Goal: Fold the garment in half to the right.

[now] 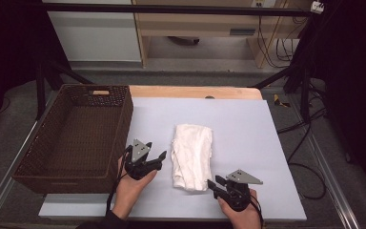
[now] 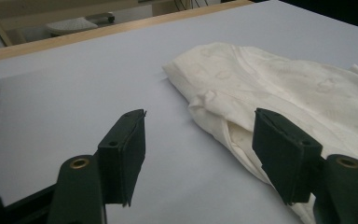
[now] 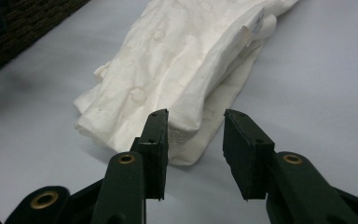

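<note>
Folded white cloth (image 1: 192,156) lies mid-table; left gripper (image 1: 158,158) at nine o'clock, right gripper (image 1: 213,185) at five, both wide open, apparently approaching to grasp.

**Pale table, cloth and basket**

A flat table topped with a pale lavender-grey sheet (image 1: 248,143) shows a light wooden edge along its far side. A folded, crumpled white cloth (image 1: 192,155) lies near its middle. A dark brown woven rectangular basket (image 1: 78,136) sits at its left edge.

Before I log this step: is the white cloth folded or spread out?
Folded. The cloth lies as a narrow stacked bundle on the table, with layered edges showing near the right tongs.
</note>
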`<state>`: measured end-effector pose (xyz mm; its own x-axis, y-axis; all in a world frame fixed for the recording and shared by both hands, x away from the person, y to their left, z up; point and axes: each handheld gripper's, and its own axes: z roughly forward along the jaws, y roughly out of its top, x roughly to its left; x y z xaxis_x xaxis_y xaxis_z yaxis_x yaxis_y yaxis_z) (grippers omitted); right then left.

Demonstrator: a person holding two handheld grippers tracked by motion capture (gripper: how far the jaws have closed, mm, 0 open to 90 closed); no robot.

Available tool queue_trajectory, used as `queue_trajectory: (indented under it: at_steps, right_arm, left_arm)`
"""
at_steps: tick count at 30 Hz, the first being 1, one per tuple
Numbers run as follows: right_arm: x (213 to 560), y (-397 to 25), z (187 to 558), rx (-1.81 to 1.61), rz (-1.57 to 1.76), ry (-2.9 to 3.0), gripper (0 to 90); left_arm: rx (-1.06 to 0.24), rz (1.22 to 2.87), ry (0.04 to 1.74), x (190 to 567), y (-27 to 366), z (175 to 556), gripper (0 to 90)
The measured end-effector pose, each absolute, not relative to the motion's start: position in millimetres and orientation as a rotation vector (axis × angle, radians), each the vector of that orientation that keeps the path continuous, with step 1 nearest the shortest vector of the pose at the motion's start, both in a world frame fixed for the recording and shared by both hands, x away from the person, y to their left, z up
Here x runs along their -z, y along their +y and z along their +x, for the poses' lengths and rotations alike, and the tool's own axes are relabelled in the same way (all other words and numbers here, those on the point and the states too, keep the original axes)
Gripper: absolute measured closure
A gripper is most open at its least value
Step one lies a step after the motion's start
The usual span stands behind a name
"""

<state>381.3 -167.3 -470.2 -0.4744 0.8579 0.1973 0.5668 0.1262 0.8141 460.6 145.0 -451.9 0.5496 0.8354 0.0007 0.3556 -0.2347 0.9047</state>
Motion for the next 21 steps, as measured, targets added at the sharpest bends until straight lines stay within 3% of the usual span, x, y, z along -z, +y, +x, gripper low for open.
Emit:
queue_trajectory:
  at_steps: [21]
  right_arm:
    - [471, -180, 389, -1.213, 1.402, 2.065, 58.6]
  left_arm:
    - [-0.583, 1.820, 1.006, 458, 155, 462, 30.2]
